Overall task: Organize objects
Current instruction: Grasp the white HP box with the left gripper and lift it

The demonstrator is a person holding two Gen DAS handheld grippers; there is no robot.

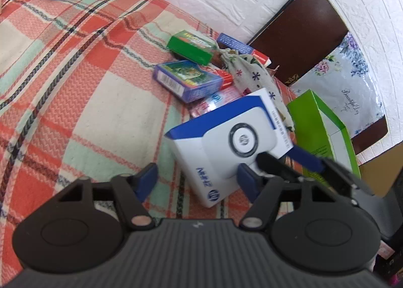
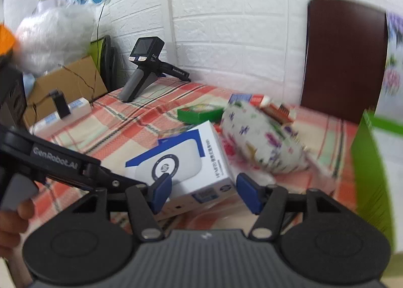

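Note:
A white and blue HP box (image 1: 226, 144) lies tilted on the plaid cloth (image 1: 75, 86). My right gripper (image 2: 200, 191) has its blue pads on either side of the box's (image 2: 181, 164) near end; in the left wrist view its black fingers (image 1: 274, 162) reach onto the box from the right. My left gripper (image 1: 196, 179) is open, its right pad beside the box's near edge. Behind lie a blue card box (image 1: 187, 80), a green card box (image 1: 192, 47) and a floral pouch (image 1: 252, 71). The pouch (image 2: 262, 137) also shows in the right wrist view.
An open green carton (image 1: 322, 134) stands right of the HP box. A dark brown chair back (image 1: 302, 36) with a floral bag (image 1: 347, 81) leans at the white wall. A spare handheld gripper (image 2: 146, 66) rests at the far end of the cloth. Cardboard boxes (image 2: 70, 81) stand left.

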